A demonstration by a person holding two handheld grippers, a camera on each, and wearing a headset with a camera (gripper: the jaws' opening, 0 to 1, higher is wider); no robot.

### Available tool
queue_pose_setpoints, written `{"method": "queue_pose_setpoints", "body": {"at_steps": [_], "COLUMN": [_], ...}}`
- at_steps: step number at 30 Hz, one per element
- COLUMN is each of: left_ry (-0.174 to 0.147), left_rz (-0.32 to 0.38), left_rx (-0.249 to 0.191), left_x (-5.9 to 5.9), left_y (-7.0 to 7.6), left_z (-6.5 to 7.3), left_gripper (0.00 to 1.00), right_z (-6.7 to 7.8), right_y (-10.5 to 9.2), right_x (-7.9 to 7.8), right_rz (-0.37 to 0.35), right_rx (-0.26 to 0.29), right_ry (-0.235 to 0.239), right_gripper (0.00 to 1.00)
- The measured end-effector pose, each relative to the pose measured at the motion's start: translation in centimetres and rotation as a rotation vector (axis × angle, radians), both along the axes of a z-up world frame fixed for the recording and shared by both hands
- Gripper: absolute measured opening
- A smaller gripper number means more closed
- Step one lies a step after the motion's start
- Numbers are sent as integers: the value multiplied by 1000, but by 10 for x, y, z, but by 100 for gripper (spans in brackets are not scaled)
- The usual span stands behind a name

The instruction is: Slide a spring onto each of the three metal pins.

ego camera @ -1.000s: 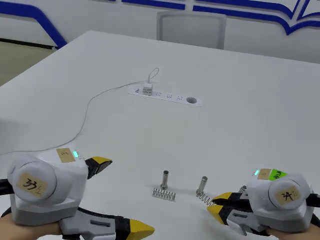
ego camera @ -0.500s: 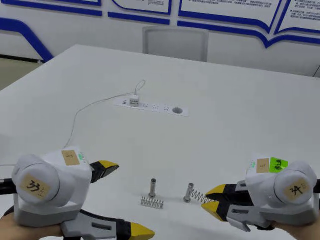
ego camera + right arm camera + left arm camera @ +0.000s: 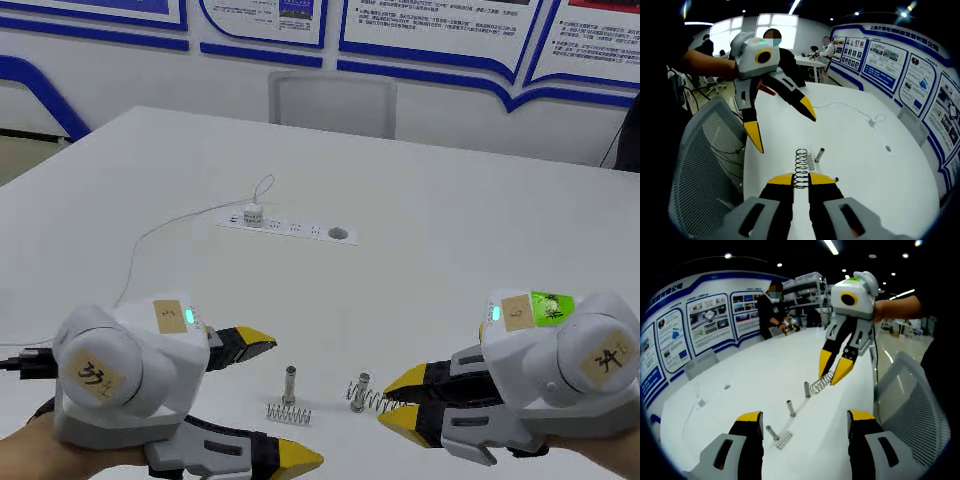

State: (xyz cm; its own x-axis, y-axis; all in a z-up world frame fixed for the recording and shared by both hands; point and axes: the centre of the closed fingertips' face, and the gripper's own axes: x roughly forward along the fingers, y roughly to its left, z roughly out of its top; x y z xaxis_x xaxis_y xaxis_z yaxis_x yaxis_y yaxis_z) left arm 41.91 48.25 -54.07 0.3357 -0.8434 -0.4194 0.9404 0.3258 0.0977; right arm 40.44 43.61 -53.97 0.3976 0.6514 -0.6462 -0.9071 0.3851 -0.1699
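The right gripper point(image 3: 392, 400), jaws nearly closed, is pinching a spring point(image 3: 801, 167) by its near end. A pin point(image 3: 818, 154) is standing just ahead, so centring the coil over its top matters. The left gripper point(image 3: 805, 415) is gaping wide, empty.

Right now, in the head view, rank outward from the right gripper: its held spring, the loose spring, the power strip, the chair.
1. Held spring, in the right gripper's jaws.
2. Loose spring, lying to its left.
3. Power strip, much farther back.
4. Chair, farthest back.
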Motion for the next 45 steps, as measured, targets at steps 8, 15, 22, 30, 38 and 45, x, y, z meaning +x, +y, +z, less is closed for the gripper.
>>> {"method": "queue_pose_setpoints", "body": {"at_steps": [8,15,22,30,38,45], "left_ry": [-35,-48,-60,-68,-56,-118], "left_rz": [-66,-134,-165,-203,-216,-264], "left_rx": [-20,-19,-59,-22,-32,17], "left_x": [-13,-22,-25,-29,-32,-36], "left_y": [-18,-24,-29,-32,-35,-34], "left_z": [13,20,28,25,28,24], "left_gripper": [63,51,38,26,15,11], "right_z": [8,11,17,17,20,21], "right_y": [11,11,13,17,17,15], "right_x": [-11,-16,-20,-25,-23,-22], "right_rz": [59,132,167,192,191,195], "right_rx": [-2,-42,-46,-42,-27,-29], "right_ry": [-1,-16,-7,2,-2,-13], "right_gripper": [11,11,11,11,11,11]}}
